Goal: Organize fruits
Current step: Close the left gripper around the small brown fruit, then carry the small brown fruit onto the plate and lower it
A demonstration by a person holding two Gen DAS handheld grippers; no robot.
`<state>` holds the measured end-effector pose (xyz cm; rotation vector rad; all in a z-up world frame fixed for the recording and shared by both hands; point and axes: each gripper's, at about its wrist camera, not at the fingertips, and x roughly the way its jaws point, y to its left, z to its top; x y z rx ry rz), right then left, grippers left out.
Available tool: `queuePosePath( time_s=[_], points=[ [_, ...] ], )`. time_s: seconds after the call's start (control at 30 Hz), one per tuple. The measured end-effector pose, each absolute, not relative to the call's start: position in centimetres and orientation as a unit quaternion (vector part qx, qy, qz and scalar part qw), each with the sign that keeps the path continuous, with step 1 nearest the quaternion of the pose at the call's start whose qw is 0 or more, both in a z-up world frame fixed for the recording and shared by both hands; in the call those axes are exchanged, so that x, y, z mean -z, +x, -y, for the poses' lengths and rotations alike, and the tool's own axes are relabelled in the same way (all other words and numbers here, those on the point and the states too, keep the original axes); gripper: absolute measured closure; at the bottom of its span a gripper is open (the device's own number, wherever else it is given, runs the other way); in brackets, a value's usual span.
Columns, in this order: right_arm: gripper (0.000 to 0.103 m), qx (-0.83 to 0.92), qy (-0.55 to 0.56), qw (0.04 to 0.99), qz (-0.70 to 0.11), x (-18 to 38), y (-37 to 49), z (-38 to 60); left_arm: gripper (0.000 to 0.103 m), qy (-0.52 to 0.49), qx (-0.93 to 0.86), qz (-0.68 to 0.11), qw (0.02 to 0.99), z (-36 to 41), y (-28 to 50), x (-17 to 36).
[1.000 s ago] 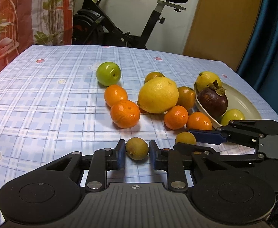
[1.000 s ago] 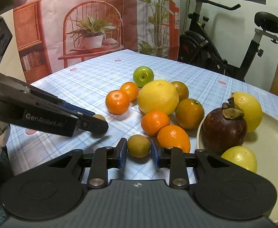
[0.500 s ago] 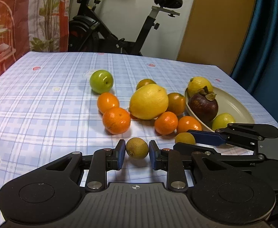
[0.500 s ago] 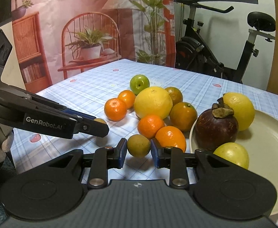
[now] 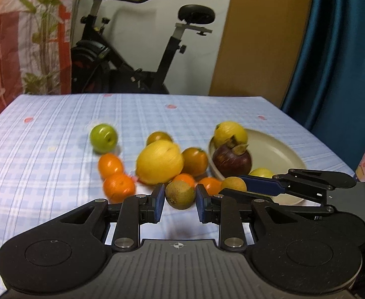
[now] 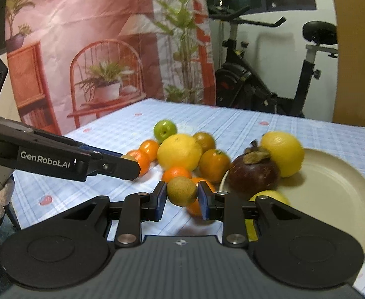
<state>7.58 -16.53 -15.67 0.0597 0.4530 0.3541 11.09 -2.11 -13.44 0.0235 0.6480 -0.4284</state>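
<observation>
Fingers [image 5: 158, 200] of the left gripper [image 5: 180, 203] clamp a brown-green fruit [image 5: 180, 194]; fingers [image 6: 161, 196] of the right gripper [image 6: 182, 199] clamp a second small brownish fruit [image 6: 182, 191]. Against a second ago, both fruits now hang above the table [image 5: 57, 137] instead of sitting on it, each casting a faint shadow below, and both views have tipped up, so more of the room shows and the pile sits lower and blurred.

A blue checked cloth with small pink marks covers the table. Behind it, from the left: a red printed backdrop [image 6: 82, 49] with a chair and plants, a black exercise bike [image 5: 132, 57], a white wall, an ochre panel [image 5: 262, 37], a blue curtain [image 5: 344, 49].

Loose on the cloth: one green apple [image 5: 103, 138], four bright oranges with the leftmost at [image 5: 110, 165], one big lemon [image 5: 160, 162], two darker orange-green fruits [image 5: 194, 161]. One cream plate [image 5: 274, 149] holds three: a lemon [image 5: 229, 133], a mangosteen [image 5: 232, 158], a small yellow-green fruit [image 5: 261, 172]
</observation>
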Motion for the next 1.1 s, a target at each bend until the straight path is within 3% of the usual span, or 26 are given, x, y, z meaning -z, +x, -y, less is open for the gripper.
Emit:
queuePosePath(
  time_s=[0.57,1.1],
  points=[
    [0.074,-0.088,0.092,0.975,-0.181,14.2,7.1,22.4,0.075,0.03,0.266,-0.298,0.916,7.8,14.8,11.6],
    [0.074,0.021,0.104,0.969,-0.225,15.6,10.8,29.2,0.075,0.079,0.323,-0.287,0.898,17.3,20.9,12.8]
  ],
)
